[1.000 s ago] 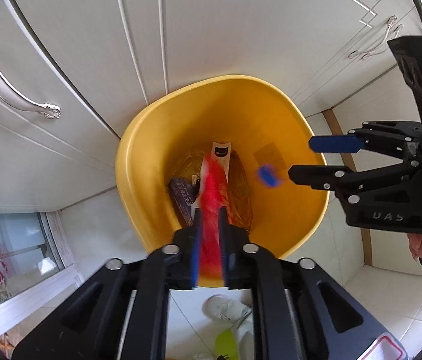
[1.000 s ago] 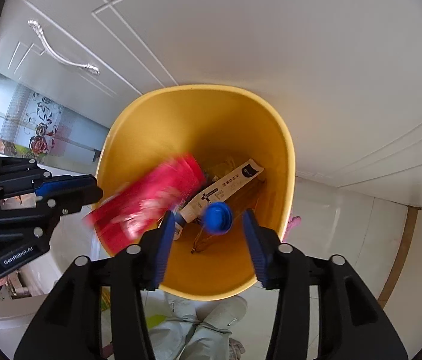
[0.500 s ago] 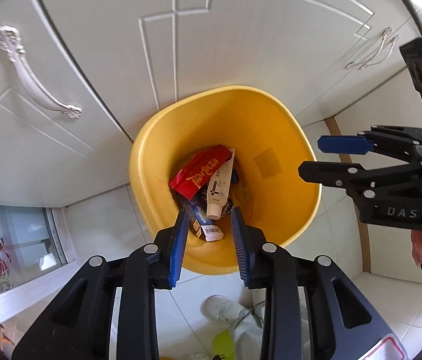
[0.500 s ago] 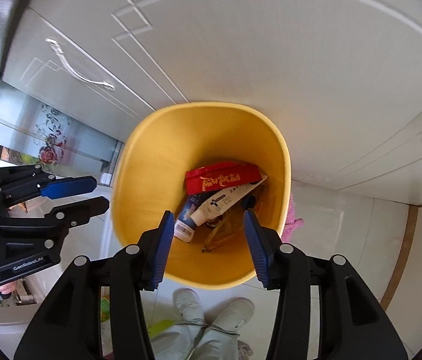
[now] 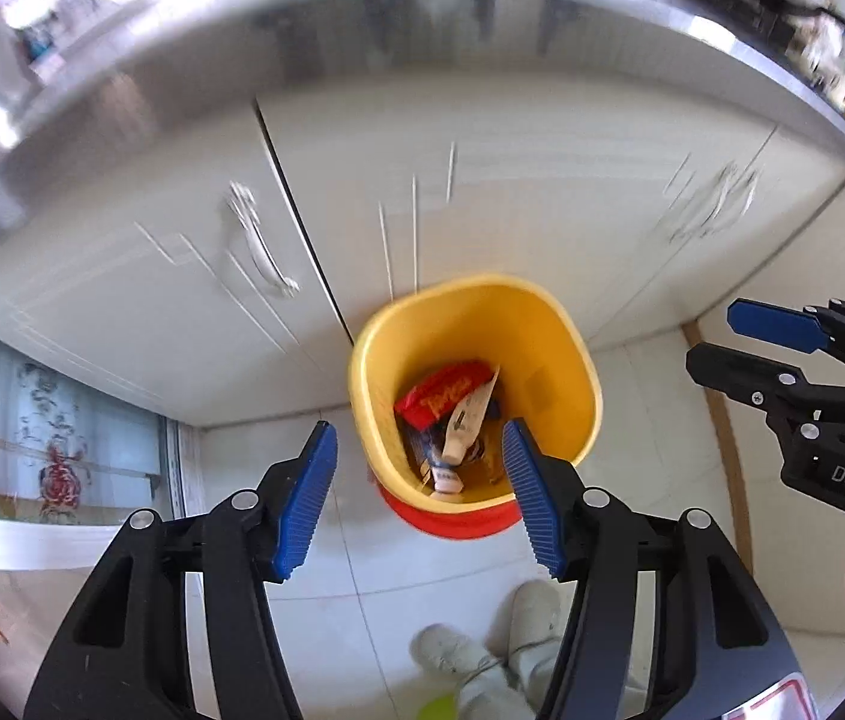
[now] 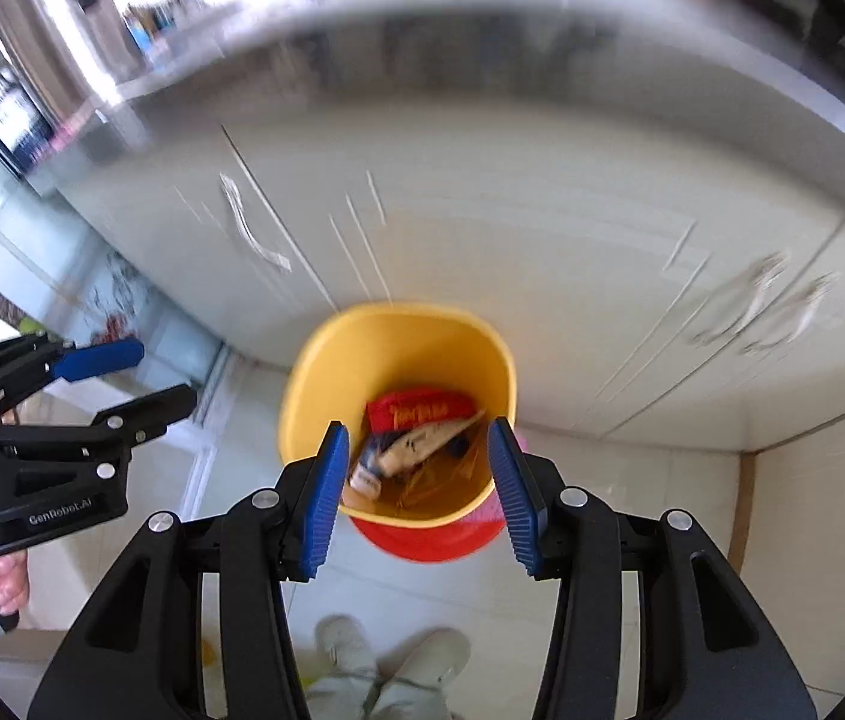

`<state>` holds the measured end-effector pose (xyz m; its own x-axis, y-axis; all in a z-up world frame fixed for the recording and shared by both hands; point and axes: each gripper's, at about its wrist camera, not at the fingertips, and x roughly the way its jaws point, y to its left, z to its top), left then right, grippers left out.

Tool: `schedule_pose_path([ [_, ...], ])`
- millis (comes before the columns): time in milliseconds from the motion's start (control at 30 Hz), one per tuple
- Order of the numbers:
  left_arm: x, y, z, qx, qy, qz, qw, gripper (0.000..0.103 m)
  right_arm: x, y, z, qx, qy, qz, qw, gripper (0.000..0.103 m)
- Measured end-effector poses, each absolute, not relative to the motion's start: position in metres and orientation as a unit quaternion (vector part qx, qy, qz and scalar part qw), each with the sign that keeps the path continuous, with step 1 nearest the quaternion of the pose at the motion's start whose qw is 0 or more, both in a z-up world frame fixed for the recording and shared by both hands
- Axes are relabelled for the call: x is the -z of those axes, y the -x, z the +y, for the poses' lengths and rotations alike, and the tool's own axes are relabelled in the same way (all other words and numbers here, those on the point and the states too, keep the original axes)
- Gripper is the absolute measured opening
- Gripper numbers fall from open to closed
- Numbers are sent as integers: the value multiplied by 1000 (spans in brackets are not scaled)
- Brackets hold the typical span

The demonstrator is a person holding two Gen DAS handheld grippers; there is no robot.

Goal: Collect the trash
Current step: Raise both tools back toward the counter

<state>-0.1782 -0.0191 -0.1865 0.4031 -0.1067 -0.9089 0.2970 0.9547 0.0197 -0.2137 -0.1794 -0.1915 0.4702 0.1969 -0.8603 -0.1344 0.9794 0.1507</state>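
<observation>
Both grippers have pulled up and away from the yellow trash bin point(image 5: 566, 360) since a second ago, so the bin looks smaller now and the countertop edge point(image 5: 422, 36) shows at the top of both views. The red wrapper point(image 5: 443, 393) the left gripper point(image 5: 419, 495) was pinching is now inside the bin, lying near the back wall on top of the white tube point(image 5: 470, 420) and other packaging. The left gripper's jaws are opening, nothing between the blue pads. The right gripper point(image 6: 416, 495) sits partly spread and empty too. The bin stands on the tiled floor point(image 5: 650, 420) right against the white cabinet doors point(image 5: 482, 210), with a red base point(image 5: 452, 519) showing under its rim. The person's white shoes point(image 6: 392, 654) are just in front of it.
</observation>
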Motion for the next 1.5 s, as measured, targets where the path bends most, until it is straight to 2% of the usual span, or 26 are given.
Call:
schedule_pose_path([
  [200,119,203,-21,103,-69,483,867,59,122,238,-185,-87,-20,451,888,49],
  [400,80,208,-23,80,-67,460,882,62,68,248,-193,-92,-11,412,906,50],
  [800,42,182,-14,50,-41,434,898,63,28,226,-212,-84,-24,375,923,52],
  [1067,33,126,-14,62,-46,423,903,64,18,173,-212,-64,-30,363,929,55],
  [1500,23,-24,-7,100,-52,417,902,64,9,52,-213,-8,-74,346,935,57],
])
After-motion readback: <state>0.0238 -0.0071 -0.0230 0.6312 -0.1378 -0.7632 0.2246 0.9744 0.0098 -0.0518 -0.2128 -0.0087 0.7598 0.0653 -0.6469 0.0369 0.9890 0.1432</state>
